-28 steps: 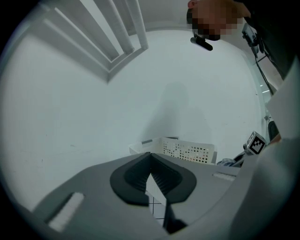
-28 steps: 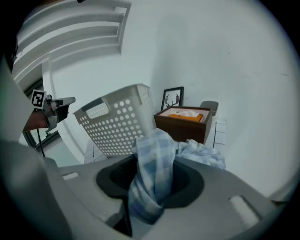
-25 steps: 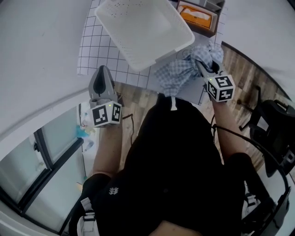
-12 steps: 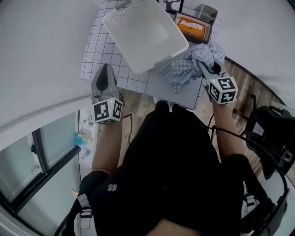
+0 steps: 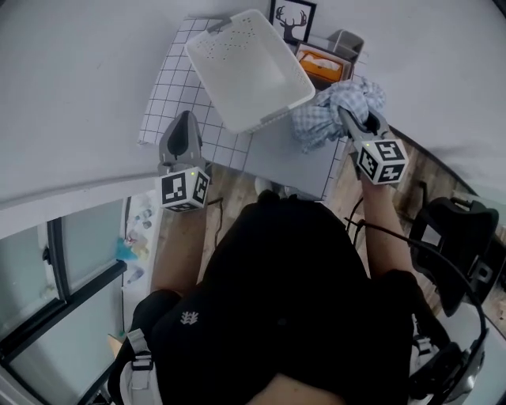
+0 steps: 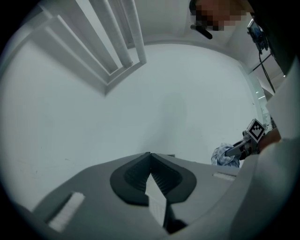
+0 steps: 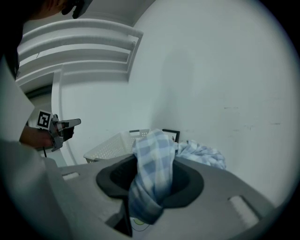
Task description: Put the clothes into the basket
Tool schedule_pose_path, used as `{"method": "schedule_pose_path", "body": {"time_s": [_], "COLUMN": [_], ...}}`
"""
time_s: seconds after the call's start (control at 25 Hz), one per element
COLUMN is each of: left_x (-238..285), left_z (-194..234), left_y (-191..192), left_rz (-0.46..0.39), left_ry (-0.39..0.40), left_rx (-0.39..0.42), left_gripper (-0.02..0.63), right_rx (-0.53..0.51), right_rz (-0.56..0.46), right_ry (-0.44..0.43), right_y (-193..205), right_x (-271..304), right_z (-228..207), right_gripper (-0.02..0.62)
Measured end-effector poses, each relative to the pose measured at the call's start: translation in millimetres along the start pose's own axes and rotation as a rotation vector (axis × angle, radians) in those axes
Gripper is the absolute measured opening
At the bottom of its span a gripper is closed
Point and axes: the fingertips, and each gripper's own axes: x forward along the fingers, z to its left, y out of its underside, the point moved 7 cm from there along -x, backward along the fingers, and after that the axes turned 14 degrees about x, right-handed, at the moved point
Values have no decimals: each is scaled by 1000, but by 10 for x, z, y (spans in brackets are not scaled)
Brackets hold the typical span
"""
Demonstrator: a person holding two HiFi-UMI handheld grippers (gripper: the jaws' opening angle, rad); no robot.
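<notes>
A white plastic basket point(image 5: 249, 67) stands empty on a gridded white mat point(image 5: 170, 95); its perforated wall point(image 7: 115, 145) also shows in the right gripper view. My right gripper point(image 5: 353, 120) is shut on a blue-and-white checked cloth point(image 5: 336, 107), lifted just right of the basket. In the right gripper view the cloth point(image 7: 152, 183) hangs bunched between the jaws of the right gripper point(image 7: 153, 161), and more of it point(image 7: 201, 153) trails beyond. My left gripper point(image 5: 182, 136) hovers left of the basket. Its jaws point(image 6: 150, 155) meet at the tips with nothing in them.
A grey tray holding an orange box point(image 5: 320, 63) and a framed deer picture point(image 5: 292, 20) sit behind the basket by the white wall. A grey mat point(image 5: 288, 154) lies in front. A black chair point(image 5: 458, 253) stands at right, a window point(image 5: 55, 277) at left.
Both grippers have risen. The right one has carried the checked cloth up off the grey mat and closer to the basket's right side. The left gripper stays shut and empty.
</notes>
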Motion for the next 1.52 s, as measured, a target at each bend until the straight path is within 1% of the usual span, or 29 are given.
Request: {"method": "schedule_pose_path", "body": {"time_s": [0.12,0.4,0.72,0.96,1.2,1.4,1.52], "left_x": [-22,23,7,46,0,-97,-84], "left_z": [19,99,193,258,400,617,689], "left_y": [-108,-197,-339,-373,-436,-546,-576], "left_rz": [-21,-55,-91,-113,-131,-152,-160], "left_ry": [-5,-21,-33,-50,-74,-85,-94], "left_rx": [5,3,8,20,23,37,50], "left_gripper": [6,6,6,6,6,6,6], "right_rx": [-13,-59,-102,-114,-136,-171,-179], "right_rz": [-24,-63,-127,-167,-192,-215,-228], "right_ry": [-3,1,-16,-42,-68,-95,-118], "right_y": [-153,-472,-892,-1069,-1277,-1532,-1617], "right_x": [-72,-62,-69,48,145,206,321], "right_z": [39,35,230,299,468,750,858], "right_gripper": [156,156,156,156,156,156,156]}}
